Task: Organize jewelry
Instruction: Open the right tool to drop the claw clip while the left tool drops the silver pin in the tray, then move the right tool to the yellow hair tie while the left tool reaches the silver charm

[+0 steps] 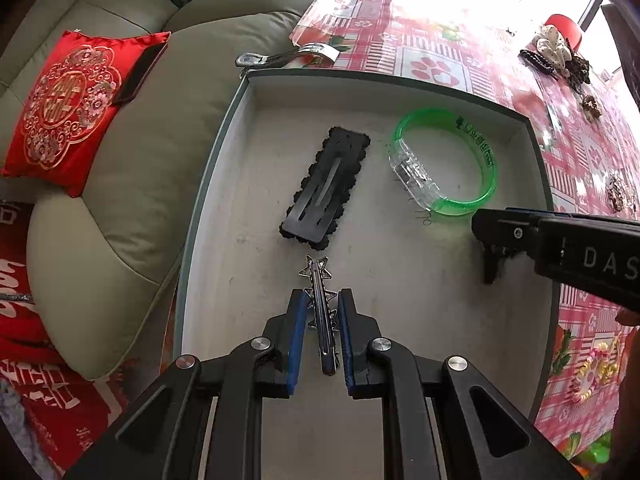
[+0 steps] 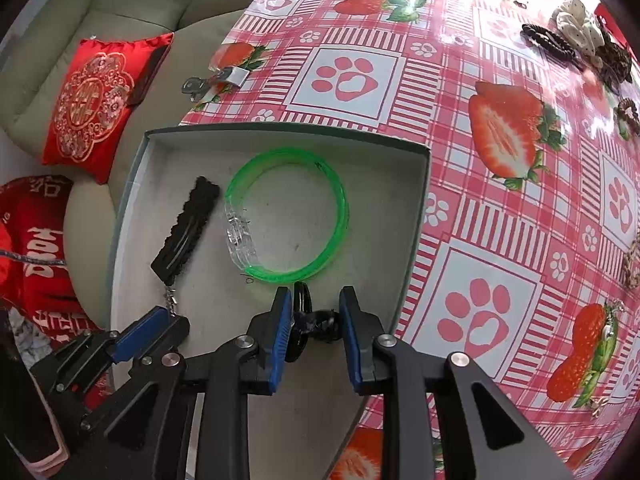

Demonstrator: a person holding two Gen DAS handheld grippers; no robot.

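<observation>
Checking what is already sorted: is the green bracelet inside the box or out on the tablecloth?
Inside. The green bracelet lies flat on the box floor, within its walls, beside the black hair clip.

In the tray (image 1: 536, 152) — snap clip (image 1: 324, 188) left of bangle (image 1: 448, 160), star clip (image 1: 320, 292) nearer.

Bright daylight, far-edge glare, fisheye warping

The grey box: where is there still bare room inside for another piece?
Inside the grey box, bare floor lies ringed by the green bracelet and along the far wall. Crowded: the near end, around both grippers, star clip and black clip.
</observation>
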